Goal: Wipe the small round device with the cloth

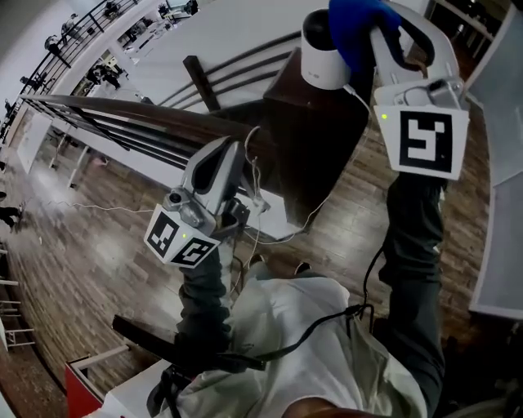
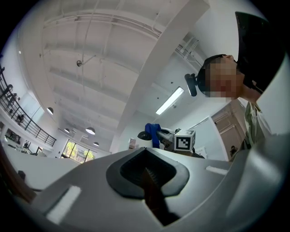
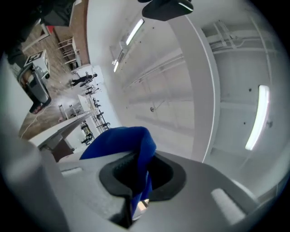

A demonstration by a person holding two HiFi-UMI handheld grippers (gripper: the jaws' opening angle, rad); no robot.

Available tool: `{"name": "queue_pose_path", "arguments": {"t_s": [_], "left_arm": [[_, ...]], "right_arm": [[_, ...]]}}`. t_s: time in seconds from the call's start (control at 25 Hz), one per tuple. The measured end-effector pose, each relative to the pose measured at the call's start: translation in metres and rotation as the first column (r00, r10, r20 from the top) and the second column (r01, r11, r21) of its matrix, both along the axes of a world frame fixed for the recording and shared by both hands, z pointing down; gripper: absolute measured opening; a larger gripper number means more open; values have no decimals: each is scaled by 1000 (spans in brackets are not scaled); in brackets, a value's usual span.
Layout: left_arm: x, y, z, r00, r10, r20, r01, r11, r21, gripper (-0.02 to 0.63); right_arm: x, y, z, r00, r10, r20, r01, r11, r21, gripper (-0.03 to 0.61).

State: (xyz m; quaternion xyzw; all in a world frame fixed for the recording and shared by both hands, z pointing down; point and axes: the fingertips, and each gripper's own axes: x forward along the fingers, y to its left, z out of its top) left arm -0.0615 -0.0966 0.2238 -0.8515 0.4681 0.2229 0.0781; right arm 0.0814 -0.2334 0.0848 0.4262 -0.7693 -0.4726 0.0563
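Left gripper (image 1: 231, 155) hovering nr edge of dark stand (image 1: 310, 139), jaws together, nothing btwn. Right gripper (image 1: 369, 39) pinching blue cloth (image 1: 353, 24), holding it just beside small round device (image 1: 321, 55), white w/ dark top, sitting on stand.

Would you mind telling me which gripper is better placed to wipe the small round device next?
Right. The right gripper holds the blue cloth right beside the white device; the left gripper sits lower, shut and empty.

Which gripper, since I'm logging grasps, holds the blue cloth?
The right gripper: its jaws are shut on the blue cloth. The left gripper has its jaws together, nothing between them.
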Motion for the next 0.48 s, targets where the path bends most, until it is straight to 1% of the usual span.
{"name": "queue_pose_path", "arguments": {"t_s": [0.12, 0.24, 0.36, 0.48], "left_arm": [[-16, -4, 8, 1000, -2, -12, 2, 1000, -17, 3], [-30, -12, 9, 1000, 14, -11, -14, 1000, -26, 2], [-39, -24, 7, 999, 47, -18, -47, 998, -28, 2], [-38, -38, 5, 994, 104, -17, -105, 994, -19, 2]], "right_arm": [[-33, 0, -9, 991, 56, -123, -42, 993, 111, 31], [-51, 8, -8, 970, 134, -200, -87, 970, 227, 31], [-58, 23, 7, 956, 157, -248, -86, 957, 277, 31], [-60, 39, 35, 938, 163, -305, -69, 953, 296, 31]]}}
